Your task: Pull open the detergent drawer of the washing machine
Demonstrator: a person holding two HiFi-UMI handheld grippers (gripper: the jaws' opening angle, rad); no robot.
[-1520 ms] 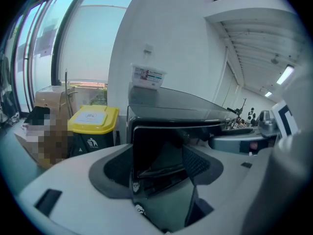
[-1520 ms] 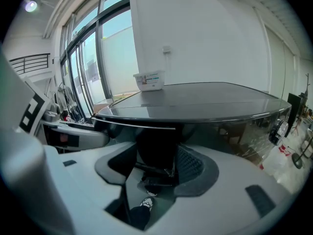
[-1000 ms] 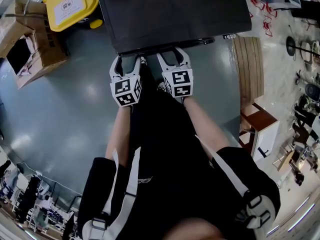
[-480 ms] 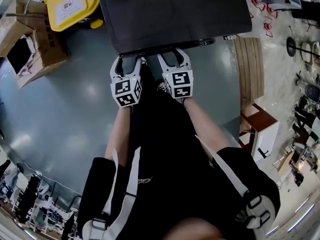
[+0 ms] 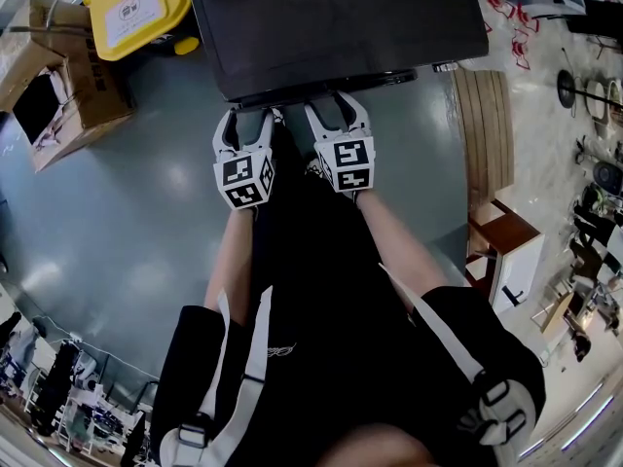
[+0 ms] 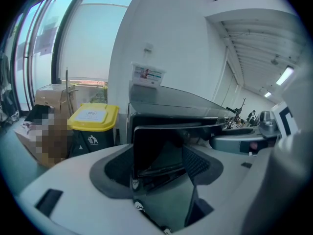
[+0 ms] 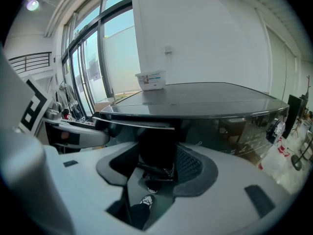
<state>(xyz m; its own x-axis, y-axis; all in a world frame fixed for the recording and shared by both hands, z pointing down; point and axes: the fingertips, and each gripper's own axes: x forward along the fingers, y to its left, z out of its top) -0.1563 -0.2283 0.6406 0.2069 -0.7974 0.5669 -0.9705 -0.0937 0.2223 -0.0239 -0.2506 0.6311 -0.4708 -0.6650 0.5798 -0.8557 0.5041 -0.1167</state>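
your left gripper [image 5: 245,117] hangs with its jaws wide apart and nothing pinched. in its own view the dark drawer [image 6: 161,148] shows between them, with neither pad pressing on it. your right gripper [image 5: 338,107] is just beside the left one, jaws also spread and empty, aimed under the top edge of the washer [image 5: 341,27]. the drawer reads as a dark strip along the washer's front, just ahead of both sets of tips. whether it's already out a little can't be told from here.

the main risk is closing on the wrong edge. if you catch the washer's top lip instead of the drawer, the pull goes nowhere. a shallow bite would likely slip off the smooth front. both grippers tilt down, so a pull along that line could bind the drawer in its slot. they're close enough to knock together. a hard yank could shake the tub [image 7: 150,80] on top.
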